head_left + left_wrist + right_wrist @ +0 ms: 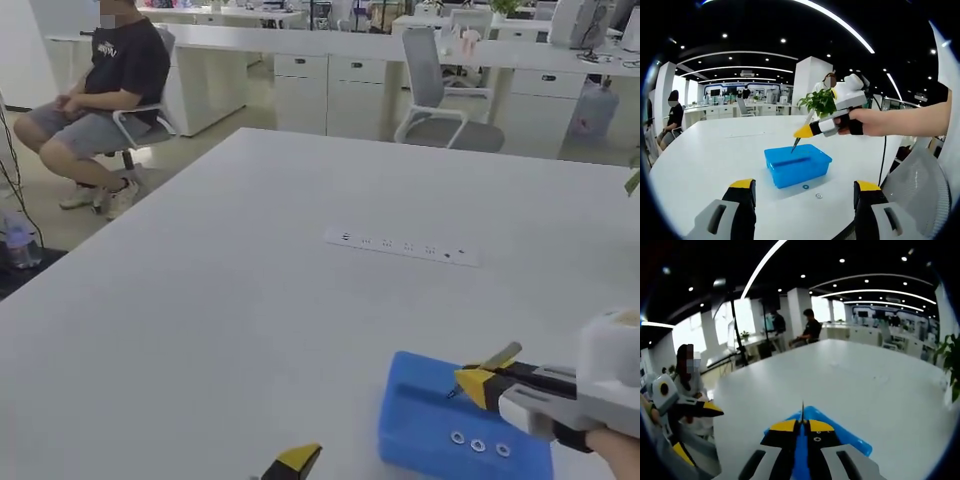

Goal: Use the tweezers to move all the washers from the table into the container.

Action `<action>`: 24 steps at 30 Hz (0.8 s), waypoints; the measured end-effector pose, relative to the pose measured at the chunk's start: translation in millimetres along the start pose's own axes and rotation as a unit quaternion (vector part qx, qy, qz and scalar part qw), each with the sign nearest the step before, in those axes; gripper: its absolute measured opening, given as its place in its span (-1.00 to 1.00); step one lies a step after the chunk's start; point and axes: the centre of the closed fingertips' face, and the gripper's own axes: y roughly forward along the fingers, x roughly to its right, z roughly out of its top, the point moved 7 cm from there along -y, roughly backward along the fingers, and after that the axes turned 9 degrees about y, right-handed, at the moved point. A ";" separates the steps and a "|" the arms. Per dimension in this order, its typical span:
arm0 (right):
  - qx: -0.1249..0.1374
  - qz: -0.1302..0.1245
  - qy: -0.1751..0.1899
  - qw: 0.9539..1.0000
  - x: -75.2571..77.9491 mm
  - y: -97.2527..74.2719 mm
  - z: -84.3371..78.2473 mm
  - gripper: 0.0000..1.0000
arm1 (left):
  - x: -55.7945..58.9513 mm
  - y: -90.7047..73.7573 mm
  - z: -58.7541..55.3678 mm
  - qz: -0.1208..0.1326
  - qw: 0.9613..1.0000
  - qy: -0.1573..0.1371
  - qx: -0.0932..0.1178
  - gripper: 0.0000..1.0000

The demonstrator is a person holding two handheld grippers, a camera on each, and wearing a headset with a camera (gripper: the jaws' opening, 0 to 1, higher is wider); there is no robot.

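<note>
A blue container point(420, 425) sits near the table's front edge, with three small washers point(478, 445) lying in it. My right gripper point(476, 386) is shut on the thin tweezers point(503, 355) and holds them over the container, point angled down. From the left gripper view, the tweezers point(796, 144) hang above the container point(797, 170), and two washers point(818, 195) lie on the table just in front of it. My left gripper point(802, 200) is open and holds nothing. In the right gripper view the right gripper point(802, 426) points the tweezers point(802, 410) across the container point(855, 440).
A white power strip point(400, 245) lies across the middle of the white table point(200, 300). A person sits on a chair point(140, 125) at far left, beyond the table. A potted plant point(820, 102) stands at the table's right side.
</note>
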 end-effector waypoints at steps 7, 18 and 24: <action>0.000 0.004 -0.015 1.000 -13.4 -10.3 -0.4 -0.92 | 0.4 0.4 0.1 -0.001 1.000 0.000 0.000 0.63; -0.003 0.021 -0.015 1.000 -33.2 -18.3 -12.1 -0.92 | 1.4 1.4 1.2 -0.003 1.000 0.001 -0.001 0.63; -0.014 0.031 -0.002 0.999 -37.9 -22.3 -25.6 -0.92 | 0.5 0.8 1.1 -0.001 1.000 0.003 0.002 0.63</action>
